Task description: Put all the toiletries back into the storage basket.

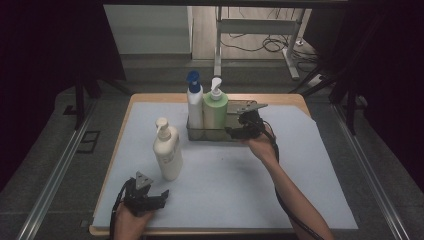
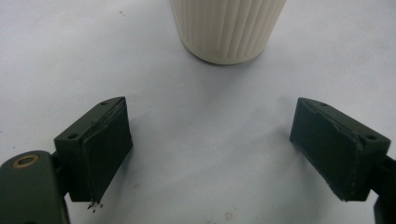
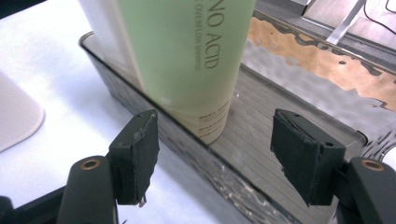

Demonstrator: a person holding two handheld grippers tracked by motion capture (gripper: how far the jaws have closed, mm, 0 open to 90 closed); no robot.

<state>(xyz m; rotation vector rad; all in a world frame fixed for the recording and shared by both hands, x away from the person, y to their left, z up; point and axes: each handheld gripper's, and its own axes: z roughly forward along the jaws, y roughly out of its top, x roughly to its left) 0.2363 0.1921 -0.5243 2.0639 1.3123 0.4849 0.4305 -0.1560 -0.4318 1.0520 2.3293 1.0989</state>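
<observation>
A green pump bottle [image 1: 215,112] and a white bottle with a blue cap [image 1: 194,102] stand upright in a clear tray [image 1: 210,134] at the back of the table. My right gripper [image 1: 234,131] is at the tray's right front. In the right gripper view it [image 3: 215,128] is open, and the green bottle [image 3: 187,56] stands just beyond the pads, untouched, on the tray's ribbed floor [image 3: 275,102]. A cream pump bottle [image 1: 167,150] stands alone on the mat. My left gripper [image 1: 152,192] rests near the front edge, open [image 2: 212,112], facing the cream bottle's base [image 2: 229,28].
A pale blue mat [image 1: 300,165] covers the wooden table. The tray's right half [image 1: 240,112] holds no bottle. Dark curtains hang on both sides, and a desk frame with cables [image 1: 260,35] stands behind the table.
</observation>
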